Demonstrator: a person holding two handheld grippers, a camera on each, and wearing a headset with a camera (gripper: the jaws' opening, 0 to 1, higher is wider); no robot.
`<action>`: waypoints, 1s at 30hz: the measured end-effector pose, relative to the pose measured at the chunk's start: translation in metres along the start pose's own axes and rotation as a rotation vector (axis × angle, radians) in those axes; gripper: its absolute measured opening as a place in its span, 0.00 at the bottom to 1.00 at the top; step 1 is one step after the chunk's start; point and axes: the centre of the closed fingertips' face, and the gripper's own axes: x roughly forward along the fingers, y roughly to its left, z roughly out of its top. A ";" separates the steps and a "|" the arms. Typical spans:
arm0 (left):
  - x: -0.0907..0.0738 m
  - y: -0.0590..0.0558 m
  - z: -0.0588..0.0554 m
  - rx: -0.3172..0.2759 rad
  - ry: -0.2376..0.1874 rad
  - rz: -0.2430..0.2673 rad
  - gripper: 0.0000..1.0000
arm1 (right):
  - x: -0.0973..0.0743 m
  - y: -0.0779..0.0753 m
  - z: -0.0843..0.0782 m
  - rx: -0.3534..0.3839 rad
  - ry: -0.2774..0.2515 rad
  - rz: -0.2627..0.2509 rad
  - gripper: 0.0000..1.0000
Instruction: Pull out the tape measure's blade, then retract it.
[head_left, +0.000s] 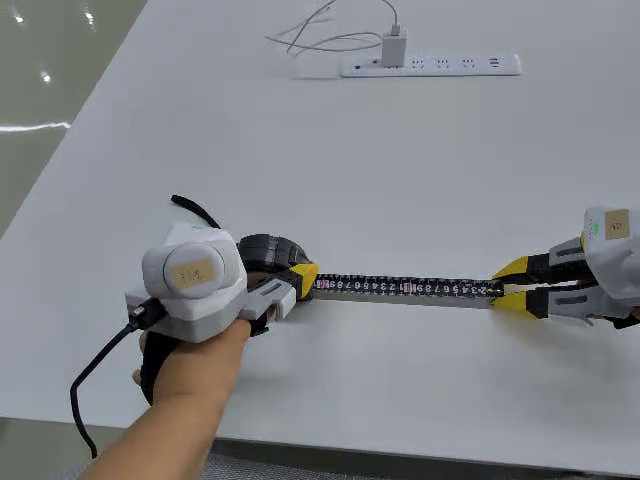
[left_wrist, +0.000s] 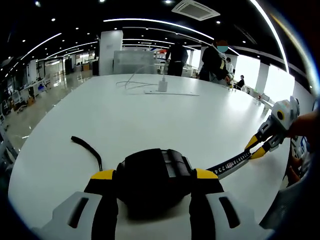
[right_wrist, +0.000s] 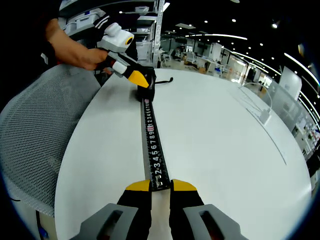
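Observation:
A black tape measure case (head_left: 268, 255) rests on the white table (head_left: 400, 170), and my left gripper (head_left: 295, 282) is shut on it; the case (left_wrist: 155, 176) sits between the yellow-tipped jaws in the left gripper view. A black blade (head_left: 405, 288) with white numbers lies drawn out flat to the right. My right gripper (head_left: 515, 287) is shut on the blade's end. The blade (right_wrist: 151, 145) runs from that gripper (right_wrist: 160, 186) away to the case (right_wrist: 147, 80) in the right gripper view. A black wrist strap (left_wrist: 87, 148) trails off the case to the left.
A white power strip (head_left: 432, 65) with a plugged charger (head_left: 393, 47) and white cables (head_left: 320, 35) lies at the table's far side. Several people (left_wrist: 212, 60) stand beyond the table. A grey mesh chair back (right_wrist: 45, 135) is at the near table edge.

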 end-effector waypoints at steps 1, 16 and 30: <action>0.000 0.000 0.000 0.000 0.001 0.000 0.52 | 0.001 0.000 0.001 -0.002 -0.001 0.001 0.08; 0.000 -0.001 0.000 -0.002 -0.001 0.002 0.52 | 0.016 0.001 0.017 -0.022 -0.017 0.020 0.08; 0.000 -0.001 0.000 -0.008 -0.001 0.001 0.52 | 0.027 0.003 0.028 -0.033 -0.030 0.034 0.08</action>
